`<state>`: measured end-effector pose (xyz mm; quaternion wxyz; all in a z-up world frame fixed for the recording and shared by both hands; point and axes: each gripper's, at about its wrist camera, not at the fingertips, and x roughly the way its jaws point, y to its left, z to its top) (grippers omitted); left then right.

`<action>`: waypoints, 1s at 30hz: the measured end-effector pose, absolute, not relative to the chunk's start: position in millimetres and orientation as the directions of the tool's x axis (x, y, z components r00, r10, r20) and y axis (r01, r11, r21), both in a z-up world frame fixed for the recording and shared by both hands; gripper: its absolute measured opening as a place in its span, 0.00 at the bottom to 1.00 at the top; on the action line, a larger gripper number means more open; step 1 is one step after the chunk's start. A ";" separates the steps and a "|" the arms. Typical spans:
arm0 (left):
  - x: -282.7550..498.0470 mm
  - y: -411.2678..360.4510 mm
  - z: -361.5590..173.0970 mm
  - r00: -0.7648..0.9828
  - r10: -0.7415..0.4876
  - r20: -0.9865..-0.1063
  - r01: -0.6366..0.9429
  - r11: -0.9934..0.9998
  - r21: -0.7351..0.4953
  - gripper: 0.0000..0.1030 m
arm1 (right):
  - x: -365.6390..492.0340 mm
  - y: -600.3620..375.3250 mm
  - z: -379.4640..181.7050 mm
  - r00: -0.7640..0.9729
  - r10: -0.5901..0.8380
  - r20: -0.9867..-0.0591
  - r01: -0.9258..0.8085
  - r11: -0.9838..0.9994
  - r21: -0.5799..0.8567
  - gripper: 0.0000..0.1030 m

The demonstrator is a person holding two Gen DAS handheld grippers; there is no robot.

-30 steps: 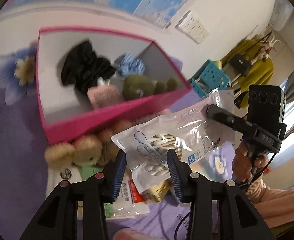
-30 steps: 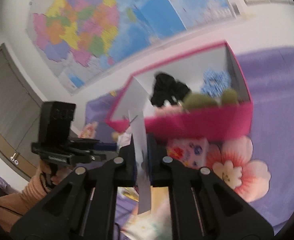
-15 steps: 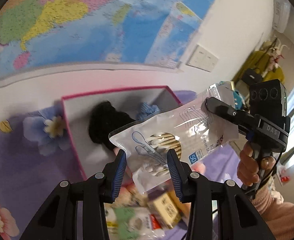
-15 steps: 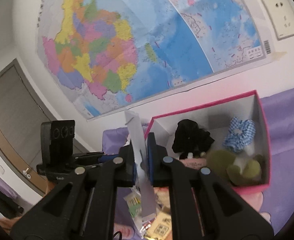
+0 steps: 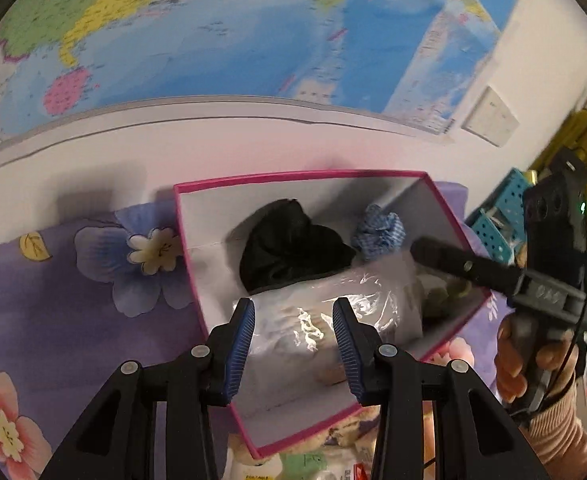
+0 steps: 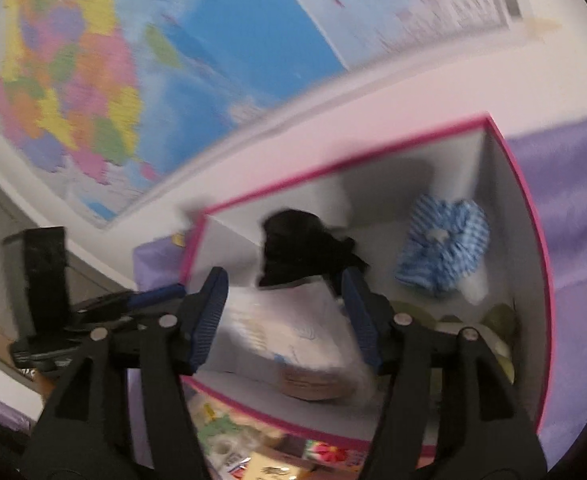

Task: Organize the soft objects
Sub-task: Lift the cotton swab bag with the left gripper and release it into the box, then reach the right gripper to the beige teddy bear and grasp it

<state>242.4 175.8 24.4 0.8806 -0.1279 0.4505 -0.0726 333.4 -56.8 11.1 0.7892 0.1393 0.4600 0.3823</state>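
The box [image 5: 189, 240], pink-rimmed, sits on the flowered purple cloth [image 5: 53, 300] against the wall below the map [image 5: 213, 40]. The packet [image 5: 333, 312] lies inside, covering the box's front contents; behind it lie a black scrunchie [image 5: 289, 244] and a blue one [image 5: 379, 230]. Left tongs [image 5: 293, 340] stand apart, gripping nothing. Right tongs [image 6: 285, 312], blurred, have just spread, the packet below them. Packages at the box's front edge are cut off.
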 end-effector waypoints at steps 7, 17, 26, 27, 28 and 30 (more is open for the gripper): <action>224.0 178.9 34.0 0.631 -0.217 -0.745 0.010 0.962 -0.272 0.40 | 316.4 -73.1 15.2 0.324 0.711 -0.624 -0.508 0.688 0.519 0.59; 166.6 169.5 54.9 0.704 -0.280 -0.653 0.101 0.949 -0.298 0.49 | 238.2 -85.6 44.4 0.270 0.779 -0.566 -0.693 0.565 0.448 0.59; 133.7 175.3 30.8 0.687 -0.345 -0.640 0.112 0.920 -0.375 0.49 | 187.2 -78.8 28.3 0.190 0.776 -0.602 -0.760 0.505 0.411 0.59; 130.3 176.2 24.2 0.681 -0.342 -0.648 0.104 0.921 -0.376 0.49 | 185.2 -77.9 25.5 0.187 0.773 -0.607 -0.760 0.505 0.409 0.59; 128.4 176.0 18.9 0.674 -0.341 -0.655 0.098 0.920 -0.378 0.49 | 182.4 -74.7 20.5 0.171 0.769 -0.616 -0.760 0.501 0.414 0.59; 125.5 179.1 6.0 0.656 -0.336 -0.676 0.075 0.920 -0.385 0.49 | 179.8 -71.1 13.9 0.155 0.759 -0.633 -0.757 0.503 0.418 0.59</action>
